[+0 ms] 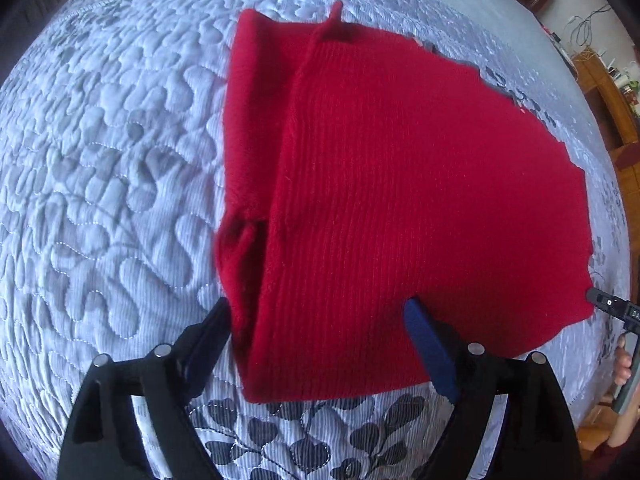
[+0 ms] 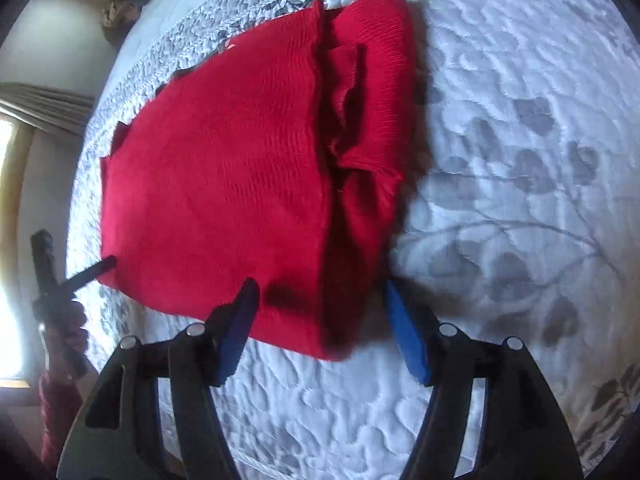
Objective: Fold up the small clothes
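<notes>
Sweater (image 1: 400, 184) folded on quilt (image 1: 100, 160) — both claws (image 1: 320, 344) (image 2: 320, 320) spread wide.

left gripper (image 1: 318, 322): black plastic frame w/ blue pads, silver screws
right gripper (image 2: 318, 302): same
hand (image 2: 66, 330): bare skin, red sleeve

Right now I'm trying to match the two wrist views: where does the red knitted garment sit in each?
Left wrist view: the red knitted garment fills centre and right, its near edge between the open left gripper jaws.
Right wrist view: the garment lies centre-left, its near edge between the open right gripper jaws.
Shared landmark: the quilted bedspread under it.
</notes>
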